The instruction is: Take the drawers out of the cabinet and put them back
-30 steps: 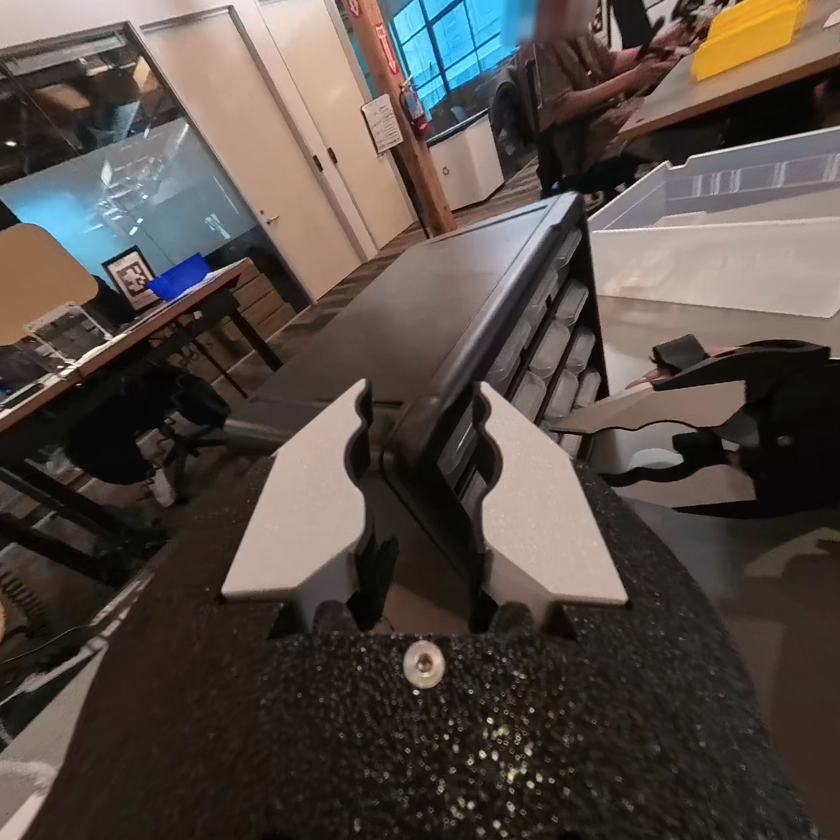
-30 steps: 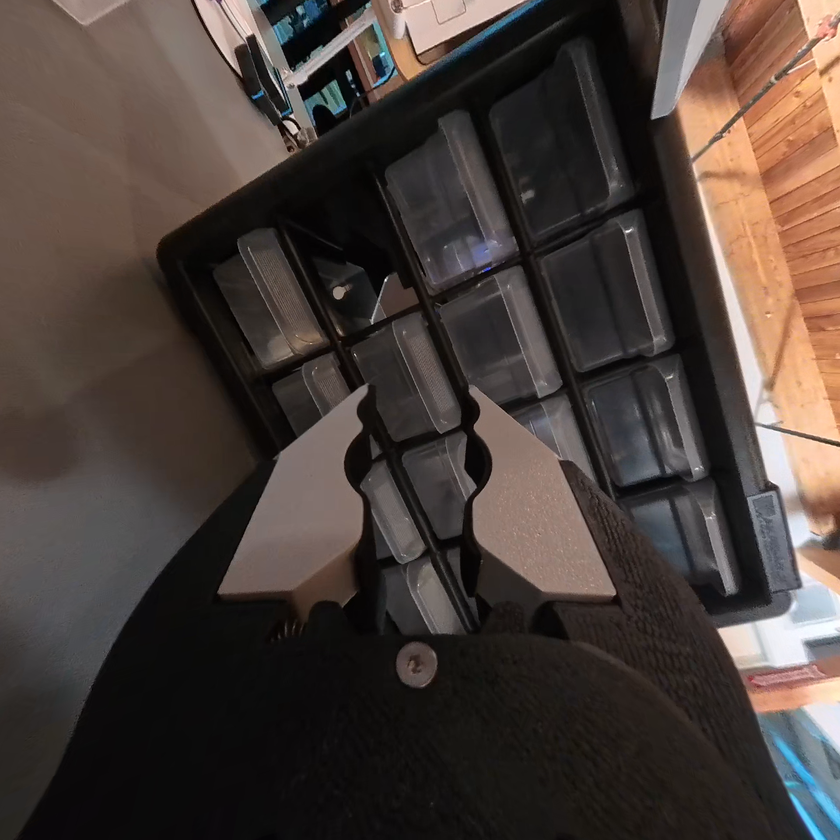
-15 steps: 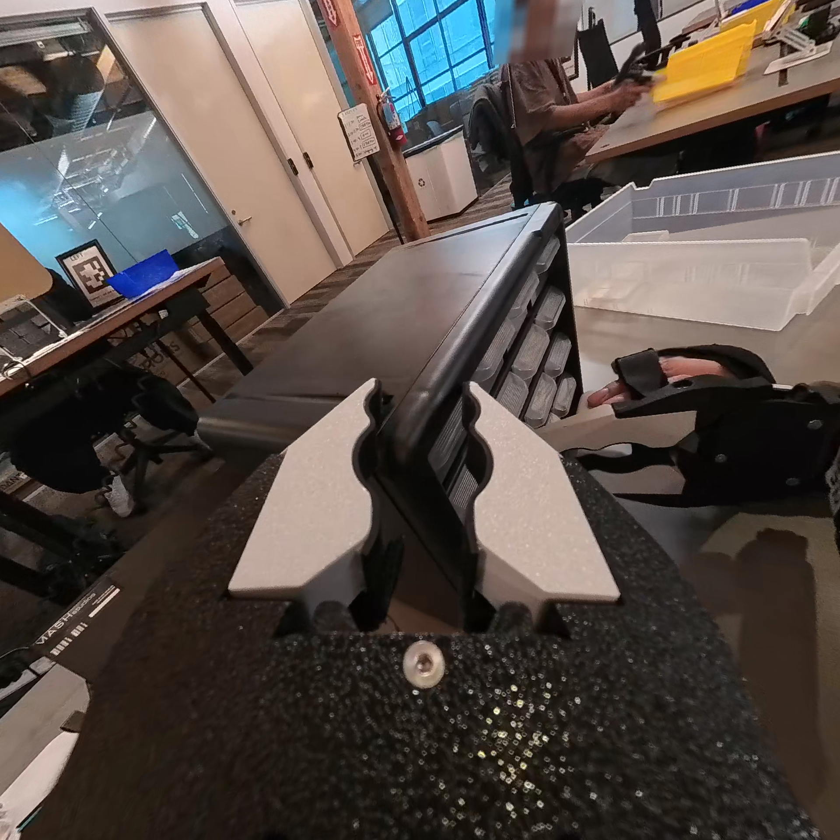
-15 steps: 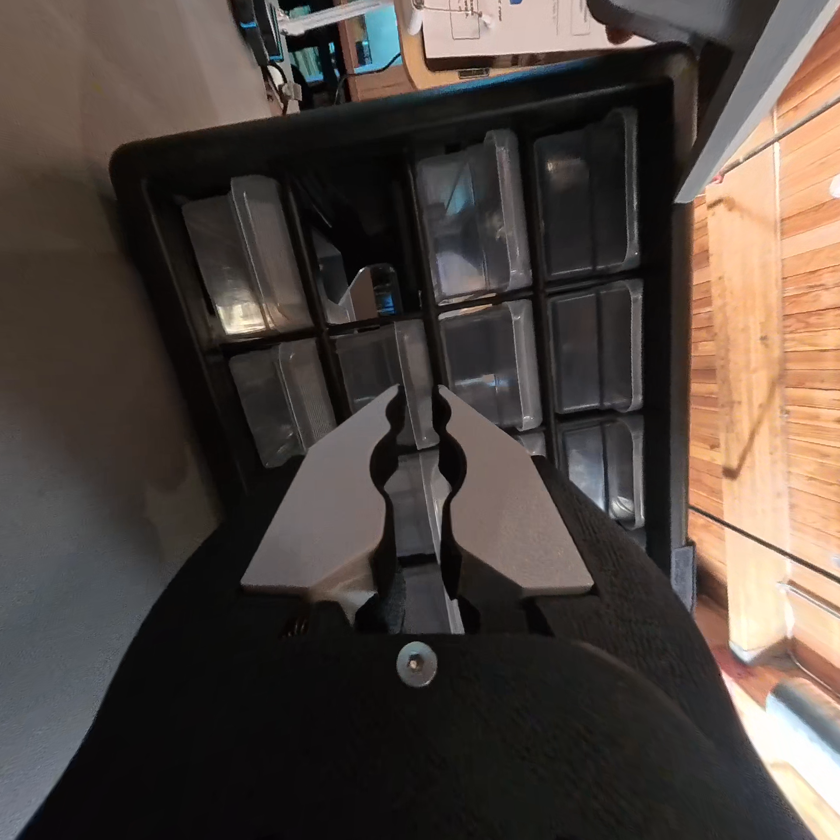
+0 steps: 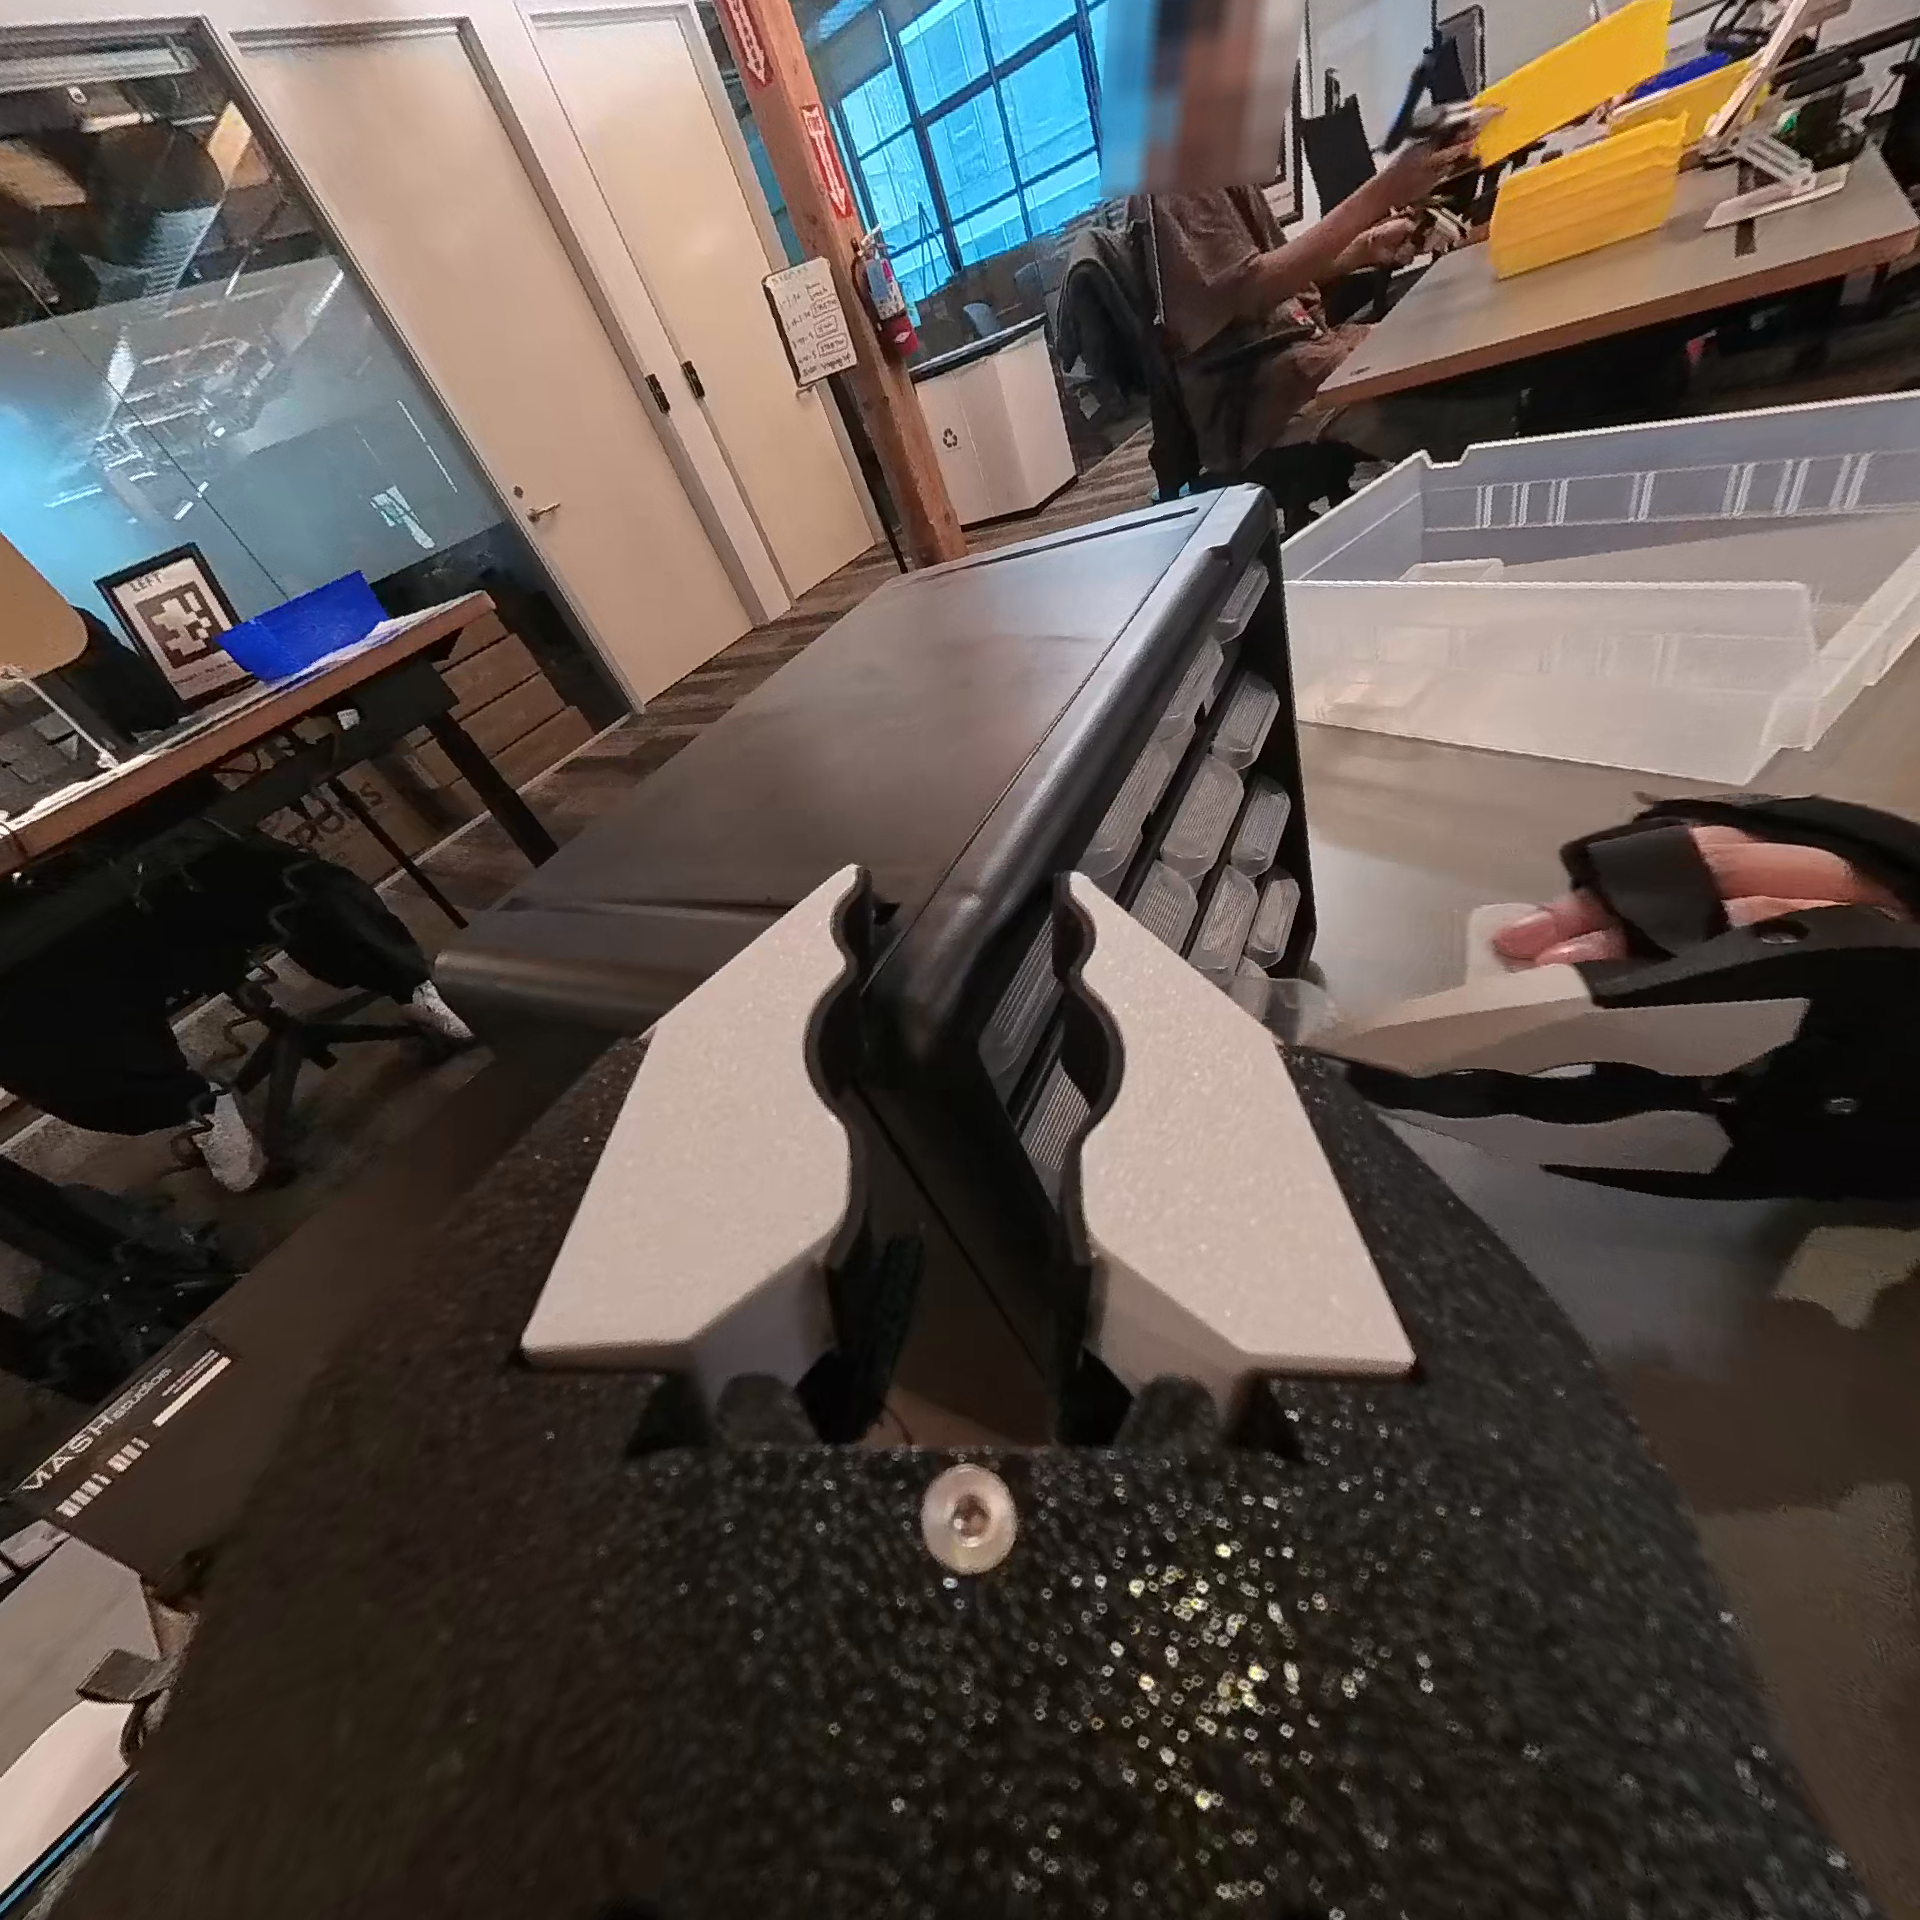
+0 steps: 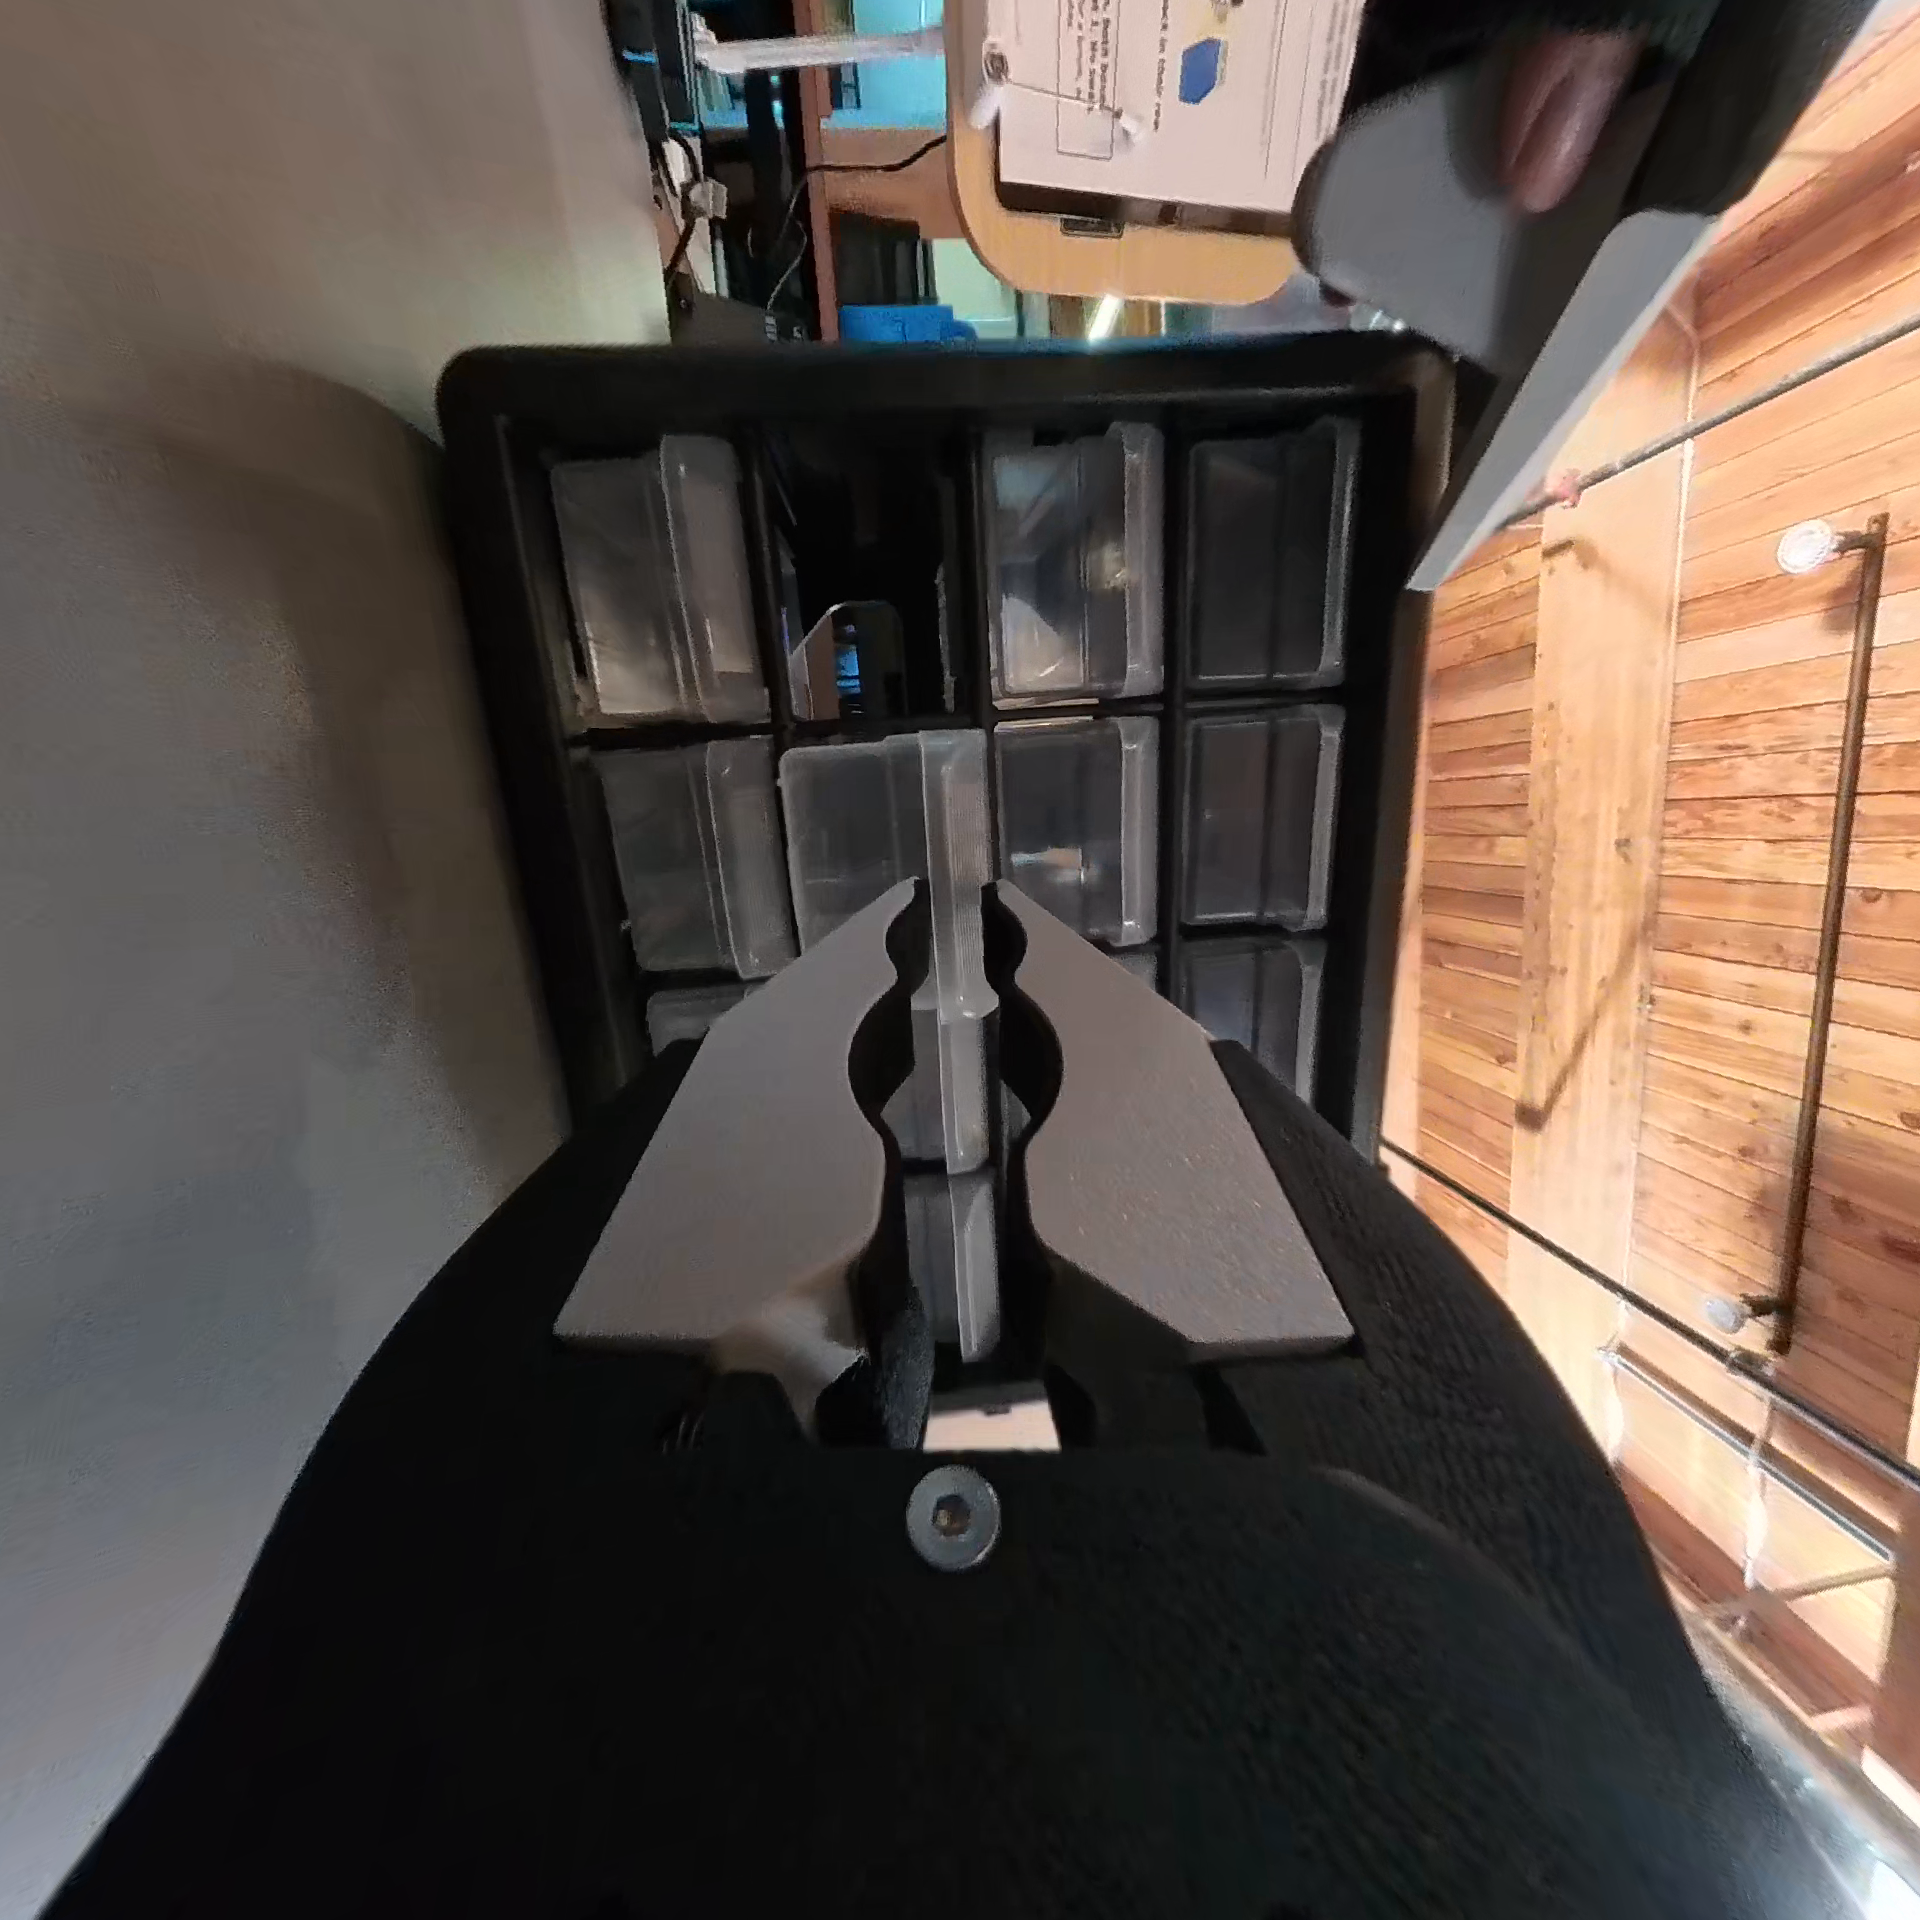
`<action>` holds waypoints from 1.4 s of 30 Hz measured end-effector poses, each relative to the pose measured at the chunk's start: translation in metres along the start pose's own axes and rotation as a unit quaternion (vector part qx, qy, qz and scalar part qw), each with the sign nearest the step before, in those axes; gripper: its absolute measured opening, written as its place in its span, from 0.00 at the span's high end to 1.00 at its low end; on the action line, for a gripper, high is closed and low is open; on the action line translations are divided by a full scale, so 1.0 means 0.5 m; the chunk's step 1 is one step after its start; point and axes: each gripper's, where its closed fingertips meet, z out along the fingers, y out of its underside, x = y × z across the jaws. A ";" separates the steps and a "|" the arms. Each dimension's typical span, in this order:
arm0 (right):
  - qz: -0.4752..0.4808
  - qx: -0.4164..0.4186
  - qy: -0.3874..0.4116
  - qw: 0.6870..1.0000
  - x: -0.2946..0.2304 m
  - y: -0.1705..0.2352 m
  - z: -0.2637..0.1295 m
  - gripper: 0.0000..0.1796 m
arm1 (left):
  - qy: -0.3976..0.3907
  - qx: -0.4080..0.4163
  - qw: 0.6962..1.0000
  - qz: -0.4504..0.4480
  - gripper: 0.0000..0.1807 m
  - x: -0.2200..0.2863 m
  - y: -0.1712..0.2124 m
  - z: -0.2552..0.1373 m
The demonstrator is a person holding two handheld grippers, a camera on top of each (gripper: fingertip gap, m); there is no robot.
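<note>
At frame centre, right gripper (image 6: 956,904) clamps a clear drawer's handle (image 6: 954,831); left gripper (image 5: 961,904) clamps the black cabinet (image 5: 831,727) edge.

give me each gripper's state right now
Left gripper: closed on the top front edge of the black cabinet.
Right gripper: around a clear drawer's handle; whether it is clamped cannot be told.
</note>
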 end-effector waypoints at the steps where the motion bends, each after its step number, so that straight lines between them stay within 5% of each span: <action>1: -0.002 0.001 0.000 1.000 0.001 -0.003 -0.011 0.95 | 0.000 0.000 1.000 -0.001 0.82 0.000 0.000 0.000; 10: -0.003 -0.001 -0.005 1.000 0.002 -0.024 -0.086 0.95 | 0.004 0.004 1.000 -0.008 0.82 0.001 -0.001 0.000; 20: 0.157 -0.029 -0.055 0.986 -0.007 0.037 -0.131 0.64 | 0.006 0.008 1.000 -0.011 0.82 0.001 -0.001 0.000; 23: 0.345 -0.032 -0.078 0.935 0.020 0.064 -0.146 0.58 | 0.009 0.011 1.000 -0.015 0.83 0.001 -0.002 0.000; 27: 0.649 0.018 -0.130 0.750 0.096 0.025 -0.112 0.37 | 0.009 0.012 1.000 -0.017 0.83 0.001 -0.002 0.000; 30: 0.720 -0.031 -0.175 0.671 0.084 0.009 -0.062 0.28 | 0.009 0.012 1.000 -0.016 0.82 0.001 -0.001 0.000; 32: 0.722 -0.091 -0.209 0.653 0.047 0.001 -0.033 0.27 | 0.009 0.011 1.000 -0.016 0.82 0.001 -0.002 0.000; 37: 0.643 -0.230 -0.296 0.668 -0.046 -0.010 0.003 0.29 | 0.007 0.007 1.000 -0.013 0.82 0.001 -0.001 0.000; 42: 0.625 -0.279 -0.342 0.644 -0.065 -0.022 0.013 0.50 | 0.005 0.005 1.000 -0.011 0.82 0.001 -0.001 0.001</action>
